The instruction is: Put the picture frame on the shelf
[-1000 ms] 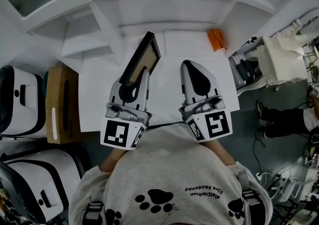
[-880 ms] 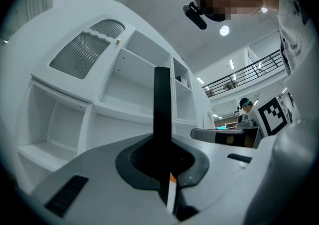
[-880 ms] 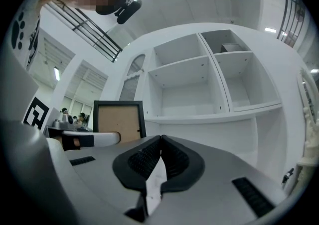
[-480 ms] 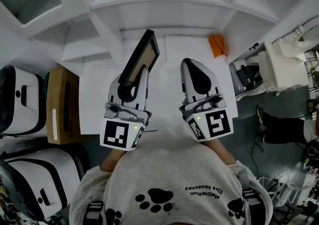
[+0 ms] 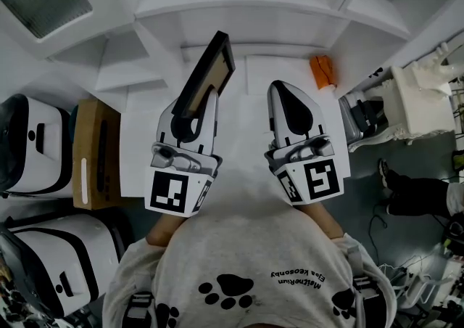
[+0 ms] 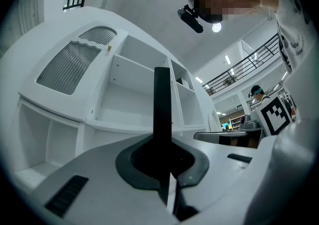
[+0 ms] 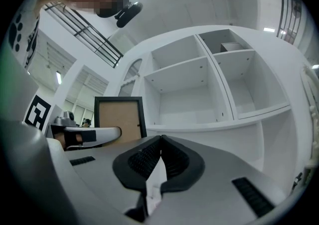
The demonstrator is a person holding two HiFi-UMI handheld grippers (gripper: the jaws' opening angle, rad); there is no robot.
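Pinched in the left gripper (image 5: 193, 109): the picture frame (image 5: 207, 76), taken at its near lower edge. In the left gripper view, jaws of the left gripper (image 6: 166, 169) squeezed tight on the black rim of the picture frame (image 6: 162, 109), seen edge-on as a thin dark upright bar rising from between the pads. From the head view, a black border around a brown panel, tilted, with the far end leaning right and toward the white shelf (image 5: 239, 11). Held up off the white counter (image 5: 243, 141), short of the shelf and in none of its compartments. In the right gripper view, picture frame (image 7: 118, 117) standing upright with its brown face showing, to the left of the right gripper (image 7: 159, 142) and in front of the left part of the shelf (image 7: 199, 94).

Right gripper (image 5: 284, 94) pressed together on nothing, ribbed black pads meeting at the tips. Alongside the left gripper, to its right, clear of the frame, pointing at the shelf.

Straight ahead in the left gripper view, open white compartments of the shelf (image 6: 124, 89), with a ribbed grey panel above them at the left.

At the far right corner of the counter, a small orange object (image 5: 322, 71), well apart from both grippers. Left of the counter, a brown cardboard box (image 5: 94, 152), and further left, white cases (image 5: 29, 145) with black trim. Nearest the camera, a grey sweatshirt (image 5: 239, 276) printed with black paw marks.
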